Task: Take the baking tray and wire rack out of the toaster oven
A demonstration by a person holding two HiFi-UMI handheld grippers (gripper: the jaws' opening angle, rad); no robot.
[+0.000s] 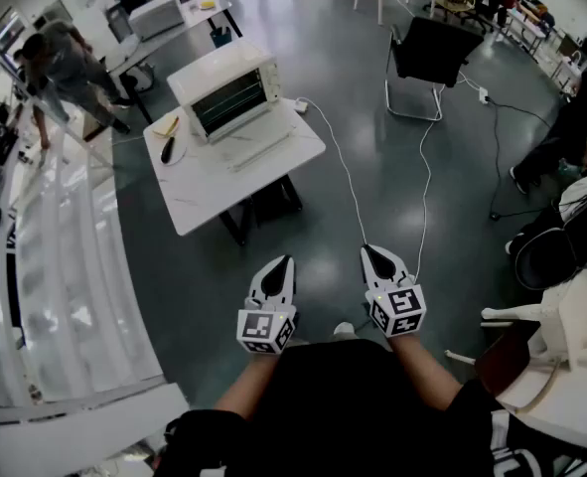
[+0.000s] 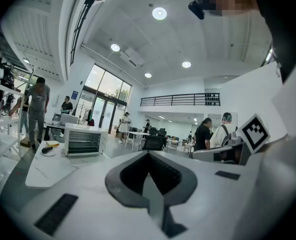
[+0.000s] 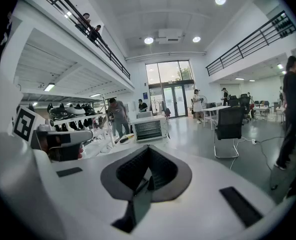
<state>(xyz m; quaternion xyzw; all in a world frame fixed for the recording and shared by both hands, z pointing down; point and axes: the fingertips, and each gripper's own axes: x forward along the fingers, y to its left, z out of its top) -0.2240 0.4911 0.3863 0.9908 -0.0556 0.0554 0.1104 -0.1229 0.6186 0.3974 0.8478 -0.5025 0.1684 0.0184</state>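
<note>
Both grippers are held low in front of the person's dark torso, over bare grey floor, well apart from the table.

Left gripper [image 1: 285, 263] – jaws pressed together, nothing between them; its own view [image 2: 149, 155] shows the dark pads meeting in one seam. Right gripper [image 1: 369, 254] – the same, jaws closed on nothing [image 3: 149, 150]. Both point out toward the table, tilted slightly down.

The toaster oven [image 1: 228, 92] is white and sits on the far part of the white table [image 1: 209, 192], with its glass front facing the person and its door up and closed. Horizontal bars show behind the glass in the left gripper view [image 2: 82, 140] and the right gripper view [image 3: 149, 128]. The baking tray and wire rack cannot be told apart at this range; neither lies out on the table.

Just left of the oven on the table lie a yellow item [image 1: 167, 126] and a dark item [image 1: 167, 150]. A white cable [image 1: 341, 162] runs from the oven's right side across the floor toward the grippers. A black chair [image 1: 432, 53] stands beyond, to the right. A person in grey [image 1: 65, 68] stands by the shelving on the left.
</note>
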